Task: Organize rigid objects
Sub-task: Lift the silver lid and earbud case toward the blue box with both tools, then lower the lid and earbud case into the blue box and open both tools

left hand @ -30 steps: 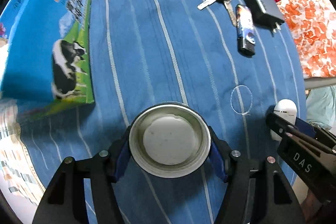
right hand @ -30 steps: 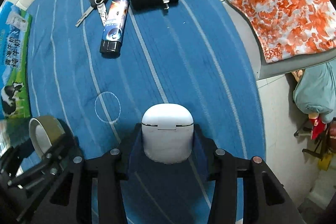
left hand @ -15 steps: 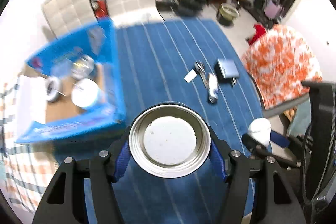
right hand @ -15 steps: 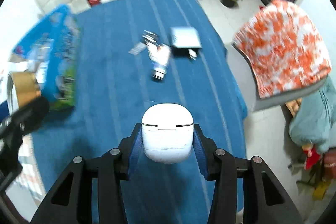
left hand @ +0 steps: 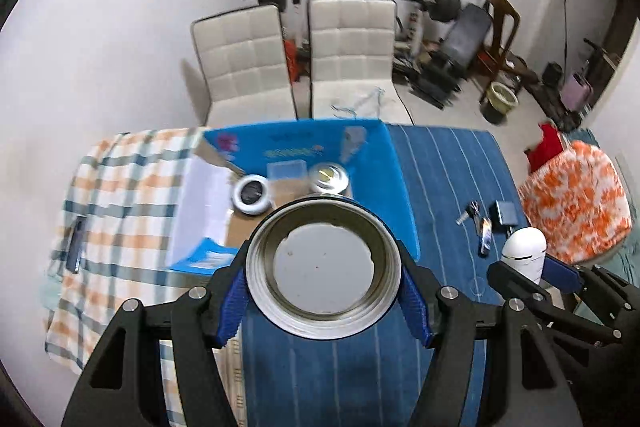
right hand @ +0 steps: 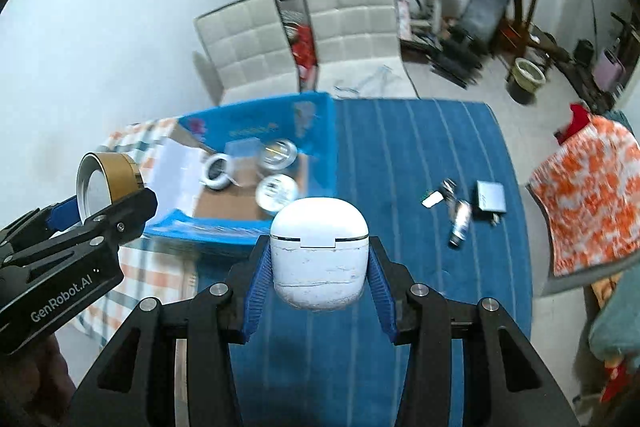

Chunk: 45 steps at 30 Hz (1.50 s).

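Left jaws: the left gripper was closed on a round metal tin, one blue pad on each side of its wall, its open mouth facing the camera
Right jaws: the right gripper was clamped on a white earbud case, lid seam level, hinge end toward the far side
Height: both loads hung in the air above the blue striped cloth, touching nothing but the pads
Key relation: the open blue box lay ahead and below, just beyond the tin in the left view and to the far left of the case in the right view
Nearer hand: judged the left one, since the tin's far rim already overlapped the box's near edge
Box contents: two round tins and another lid-like disc lay on the cardboard floor, with bare space showing near them
Left behind: keys, a lighter and a grey charger sat close together to the far right on the cloth, well apart from the box
Pose: both grippers pointed forward and tilted down; the left sat left of the right, roughly level with it
Likely next: lower the tin into the box, then swing the case leftward
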Motion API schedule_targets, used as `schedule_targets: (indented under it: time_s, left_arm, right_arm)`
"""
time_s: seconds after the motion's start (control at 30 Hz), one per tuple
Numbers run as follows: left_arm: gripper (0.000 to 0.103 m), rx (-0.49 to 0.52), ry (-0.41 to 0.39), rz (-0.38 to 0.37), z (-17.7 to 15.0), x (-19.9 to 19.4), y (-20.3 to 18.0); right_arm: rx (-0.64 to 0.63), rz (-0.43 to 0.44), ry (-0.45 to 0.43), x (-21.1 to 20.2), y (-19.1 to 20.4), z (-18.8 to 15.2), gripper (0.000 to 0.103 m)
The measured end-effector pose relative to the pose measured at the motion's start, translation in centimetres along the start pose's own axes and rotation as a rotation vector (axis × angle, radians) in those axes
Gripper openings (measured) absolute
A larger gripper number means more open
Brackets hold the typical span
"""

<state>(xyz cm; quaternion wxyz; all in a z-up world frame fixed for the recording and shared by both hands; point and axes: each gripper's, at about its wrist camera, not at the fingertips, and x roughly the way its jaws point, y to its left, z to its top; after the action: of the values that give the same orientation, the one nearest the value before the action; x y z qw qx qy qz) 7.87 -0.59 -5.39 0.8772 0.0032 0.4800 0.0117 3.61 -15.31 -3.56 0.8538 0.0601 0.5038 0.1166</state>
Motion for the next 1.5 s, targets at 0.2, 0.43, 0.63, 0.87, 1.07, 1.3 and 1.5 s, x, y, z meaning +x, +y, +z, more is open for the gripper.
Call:
schedule_targets:
  time_s: [0.2, 0.43, 0.63, 0.87, 1.07, 1.3, 1.5]
  left_arm:
    - [0.062, -0.014, -0.040, 0.013, 0.7, -1.8, 2.6]
    - [0.062, -0.029, -0.010, -0.021, 1.7, 0.3, 5.3]
    - [0.062, -0.070, 0.120, -0.062, 2.5, 7.8, 8.7]
    - [0.062, -0.101, 0.346, -0.093, 2.0, 18.9, 11.6]
    - [0.062, -0.089, 0.522, -0.099, 1.3, 25.7, 13.1]
    - [0.063, -0.059, 0.634, -0.121, -0.1, 29.0, 13.2]
    - [0.063, -0.061, 0.658, -0.124, -0.4, 29.2, 13.1]
  right_arm:
    - [-0.037, 0.028, -0.021, -0.6, 3.8, 1.3, 0.049]
    - [-0.009, 0.023, -0.002, 1.4, 4.6, 3.0, 0.049]
    - [0.069, 0.024, 0.126, 9.0, 2.5, 4.2, 0.049]
    - [0.109, 0.089, 0.308, 20.0, 3.7, 4.3, 0.049]
    - [0.143, 0.159, 0.424, 27.9, 5.2, 3.4, 0.049]
    - [0.118, 0.141, 0.485, 31.4, 6.8, 3.0, 0.049]
    - [0.126, 0.110, 0.530, 32.7, 6.5, 2.6, 0.050]
